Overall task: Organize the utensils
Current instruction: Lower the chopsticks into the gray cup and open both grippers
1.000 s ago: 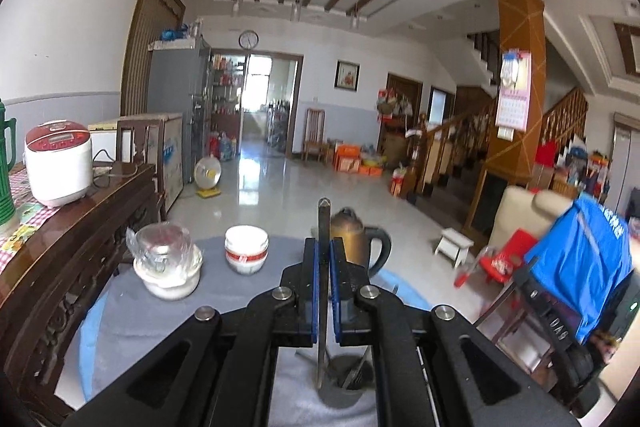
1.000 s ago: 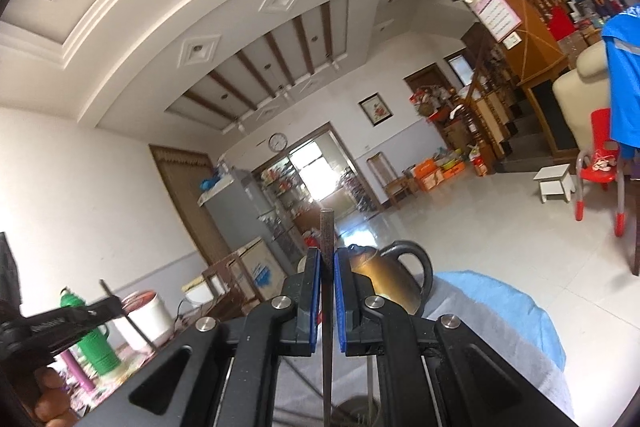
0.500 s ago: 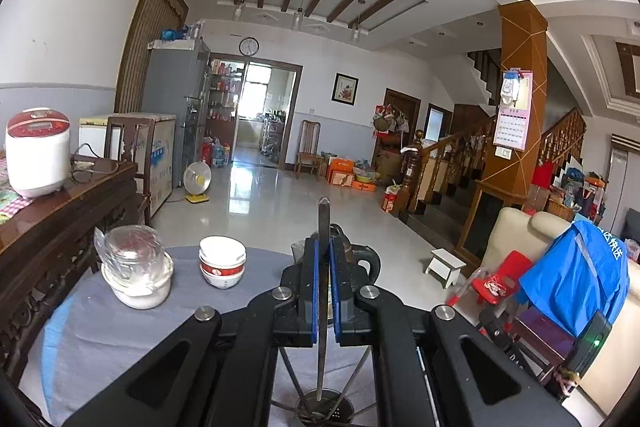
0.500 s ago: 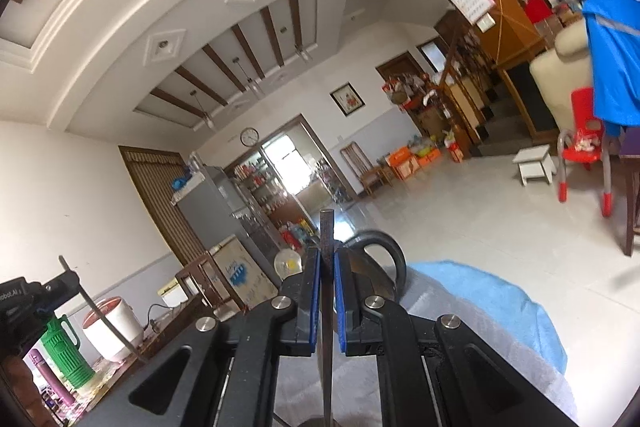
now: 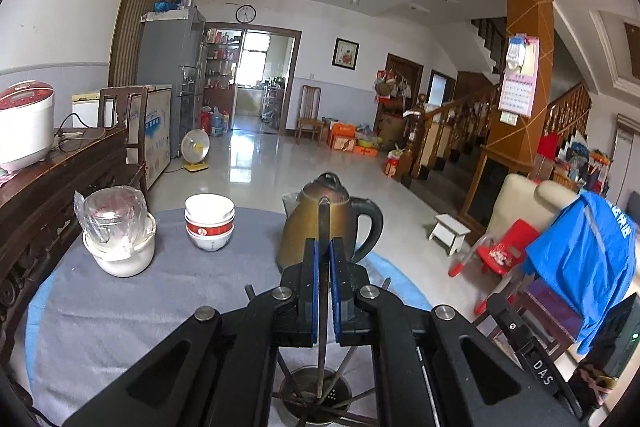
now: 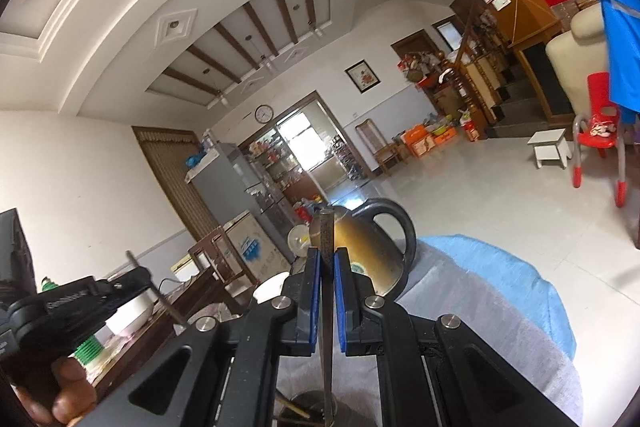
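Chopsticks are what both hands carry: the left hand-held gripper (image 5: 324, 291) is clamped on one dark chopstick (image 5: 322, 267), held upright so its lower end hangs straight over the holder (image 5: 316, 397) below the jaws. The right hand-held gripper (image 6: 325, 297) pinches a second chopstick (image 6: 327, 267) the same way, its tip reaching down toward the same holder (image 6: 312, 407) at the bottom edge of its view. Holding each stick vertical, pinched partway along its length, seems meant to let it drop cleanly into the cup without snagging the ones already there; several sticks lean fanned out against the rim. I cannot tell whether either tip has yet touched the bottom.

From the right wrist view the left tool shows off to the left, a hand (image 6: 60, 387) wrapped round its grip.

Just beyond the left jaws stands a brass-coloured kettle (image 5: 320, 223) with a black handle. Farther left of it sit stacked bowls (image 5: 209, 223), and farther left again a white pot topped by a plastic-wrapped glass jar (image 5: 116, 231). All rest on a round worktop (image 5: 120, 315) under a grey cloth with blue beneath.

Left of the worktop is a carved wooden sideboard (image 5: 60, 187) bearing a rice cooker (image 5: 24, 127). Beyond lie a glossy tiled floor, a fridge, a doorway under a clock, a staircase to the right, and a red chair (image 5: 500, 247) beside a blue garment.
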The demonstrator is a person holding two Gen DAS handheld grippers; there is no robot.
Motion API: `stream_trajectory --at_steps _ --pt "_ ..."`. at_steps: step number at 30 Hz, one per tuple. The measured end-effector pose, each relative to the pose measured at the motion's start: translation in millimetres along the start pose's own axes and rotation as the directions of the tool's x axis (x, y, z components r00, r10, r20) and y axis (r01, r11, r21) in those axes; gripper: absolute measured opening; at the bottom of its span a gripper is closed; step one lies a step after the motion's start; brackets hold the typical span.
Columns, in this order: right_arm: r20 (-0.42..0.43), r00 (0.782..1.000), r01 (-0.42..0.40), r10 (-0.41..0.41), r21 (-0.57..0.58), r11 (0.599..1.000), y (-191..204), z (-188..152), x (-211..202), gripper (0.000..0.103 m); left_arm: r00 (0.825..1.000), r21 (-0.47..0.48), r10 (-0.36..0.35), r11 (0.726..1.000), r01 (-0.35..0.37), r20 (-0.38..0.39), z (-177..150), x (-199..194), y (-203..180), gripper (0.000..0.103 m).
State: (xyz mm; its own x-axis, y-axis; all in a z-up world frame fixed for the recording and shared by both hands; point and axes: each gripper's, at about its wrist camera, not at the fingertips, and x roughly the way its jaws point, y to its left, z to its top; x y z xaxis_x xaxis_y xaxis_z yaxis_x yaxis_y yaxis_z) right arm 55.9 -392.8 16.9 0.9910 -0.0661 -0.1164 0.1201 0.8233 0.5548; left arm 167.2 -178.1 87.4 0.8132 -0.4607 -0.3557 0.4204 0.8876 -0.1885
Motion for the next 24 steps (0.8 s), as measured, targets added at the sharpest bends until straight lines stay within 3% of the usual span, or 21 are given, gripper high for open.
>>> stream_trajectory --at_steps 12,13,14,16,21,22,24 --pt "-0.105 0.991 -0.083 0.087 0.046 0.995 1 -8 -1 0.012 0.999 0.08 0.016 0.997 -0.012 -0.041 -23 -5 -11 0.008" --pt "-0.116 0.989 -0.086 0.093 0.058 0.995 1 -9 -1 0.012 0.999 0.088 0.013 0.996 -0.009 -0.039 -23 -9 -10 0.016" --pt "-0.124 0.988 -0.088 0.097 0.07 0.994 0 -9 -1 0.012 0.999 0.092 0.01 0.996 -0.007 -0.038 -22 -12 -10 0.032" --pt "-0.143 0.983 -0.104 0.118 0.103 0.989 -1 -10 -1 0.013 1.0 0.101 0.021 0.995 -0.021 -0.002 -23 -26 -8 0.047" --pt "-0.145 0.978 -0.128 0.152 0.163 0.978 -8 -13 -7 0.024 0.997 0.134 0.044 0.99 -0.052 0.057 -24 -57 -3 0.063" --pt "-0.141 0.977 -0.134 0.159 0.176 0.975 -9 -13 -9 0.031 0.996 0.141 0.05 0.988 -0.06 0.067 -25 -64 -2 0.066" --pt "-0.122 0.978 -0.142 0.168 0.201 0.969 -10 -13 -15 0.057 0.995 0.142 0.06 0.987 -0.071 0.079 -27 -75 4 0.072"
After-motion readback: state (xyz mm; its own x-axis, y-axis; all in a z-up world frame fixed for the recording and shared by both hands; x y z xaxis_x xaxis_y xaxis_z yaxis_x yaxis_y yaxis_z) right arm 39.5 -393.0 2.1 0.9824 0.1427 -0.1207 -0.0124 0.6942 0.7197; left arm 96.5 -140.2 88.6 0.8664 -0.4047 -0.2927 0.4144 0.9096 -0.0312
